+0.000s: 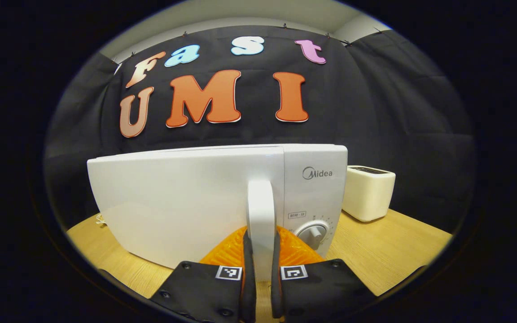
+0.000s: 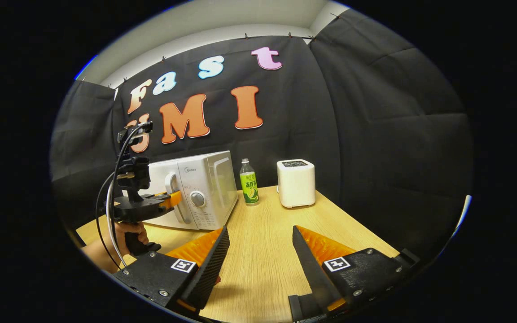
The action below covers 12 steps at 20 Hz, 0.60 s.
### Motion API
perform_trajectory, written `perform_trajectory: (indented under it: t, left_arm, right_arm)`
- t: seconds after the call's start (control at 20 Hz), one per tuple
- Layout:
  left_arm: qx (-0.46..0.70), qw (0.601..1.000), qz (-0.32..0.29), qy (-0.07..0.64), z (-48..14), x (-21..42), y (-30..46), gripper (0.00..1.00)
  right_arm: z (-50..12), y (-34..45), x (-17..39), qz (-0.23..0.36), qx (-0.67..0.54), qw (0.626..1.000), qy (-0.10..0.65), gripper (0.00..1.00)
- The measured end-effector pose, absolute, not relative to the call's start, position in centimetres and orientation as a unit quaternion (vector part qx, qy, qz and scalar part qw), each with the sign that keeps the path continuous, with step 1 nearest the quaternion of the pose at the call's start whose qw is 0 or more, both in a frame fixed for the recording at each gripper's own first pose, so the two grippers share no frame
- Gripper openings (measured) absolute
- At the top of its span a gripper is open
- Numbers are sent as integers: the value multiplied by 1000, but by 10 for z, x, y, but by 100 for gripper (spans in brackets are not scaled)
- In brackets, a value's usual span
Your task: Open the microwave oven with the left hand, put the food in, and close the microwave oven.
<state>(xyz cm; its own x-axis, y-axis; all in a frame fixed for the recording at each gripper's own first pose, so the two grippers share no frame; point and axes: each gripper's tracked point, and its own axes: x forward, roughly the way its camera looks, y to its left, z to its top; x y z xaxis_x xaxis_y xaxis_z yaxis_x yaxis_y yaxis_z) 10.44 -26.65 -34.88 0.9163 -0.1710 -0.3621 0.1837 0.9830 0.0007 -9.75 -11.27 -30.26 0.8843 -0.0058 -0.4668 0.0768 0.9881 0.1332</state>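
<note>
Microwave [image 1: 195, 202] door handle [image 1: 260, 220] clamped between the left gripper's [image 1: 260, 269] jaws, door shut.

Right gripper [image 2: 258, 264] hovers with jaws spread wide and empty over bare light-wood table [image 2: 263, 242]; beyond and to the left of its jaws sit the microwave and the left gripper, held by a hand [image 2: 126, 233]. Straight ahead of the right jaws stand a green-labelled bottle [image 2: 248, 181] and a cream toaster-like box [image 2: 295, 182], both near the black cloth wall. Right of the left jaws, the control dial [image 1: 313, 233] sits just beside the handle.
</note>
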Motion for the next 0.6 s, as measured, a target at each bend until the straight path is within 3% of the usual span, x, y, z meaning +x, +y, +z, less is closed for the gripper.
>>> perform_trajectory:
  t: [0.05, 0.5, 0.6]
  left_arm:
    - [20, 978, -88, 185, -350, 104, -266, 14]
    - [16, 980, -94, 177, -338, 70, -257, 14]
    - [7, 978, -106, 180, -337, 52, -250, 9]
  right_arm:
    - [-302, -111, -99, -19, 75, 968, 239, 88]
    - [-304, -114, -104, -22, 70, 967, 242, 88]
    - [-304, -112, -104, -22, 77, 966, 246, 88]
